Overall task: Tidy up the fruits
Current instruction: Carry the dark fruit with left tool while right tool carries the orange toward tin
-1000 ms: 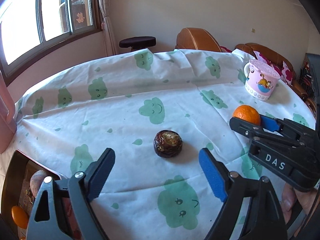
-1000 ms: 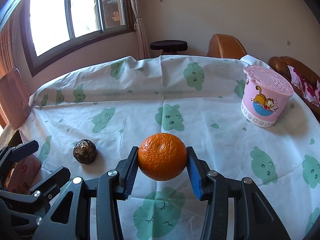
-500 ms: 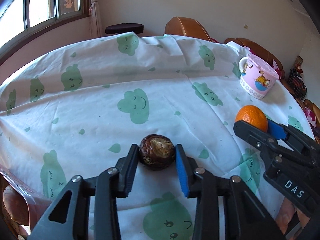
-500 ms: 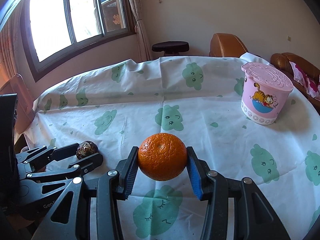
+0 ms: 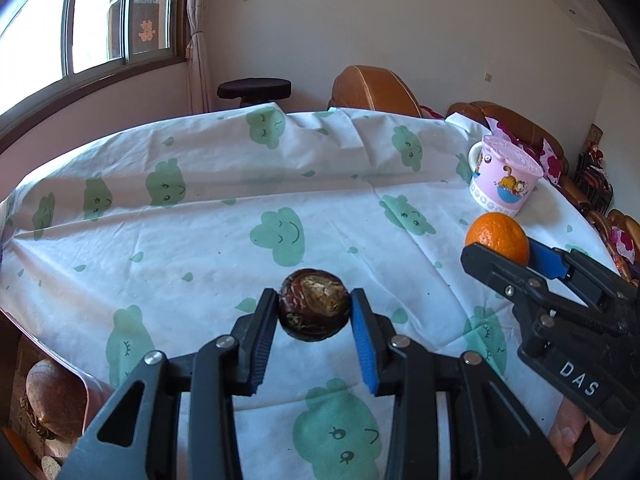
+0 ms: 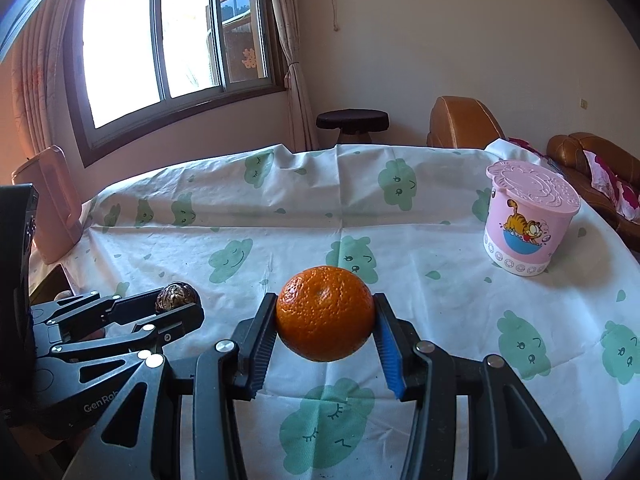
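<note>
Orange [image 6: 325, 317] clamped in right tongs [image 6: 325, 334] | pink cup [image 6: 527, 223] lidded, contents hidden

Brown lump [image 5: 54, 396] below table edge, unidentifiable

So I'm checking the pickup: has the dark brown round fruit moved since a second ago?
Yes. The dark brown round fruit, then resting on the cloud-print tablecloth, now hangs above it in the left gripper.
</note>
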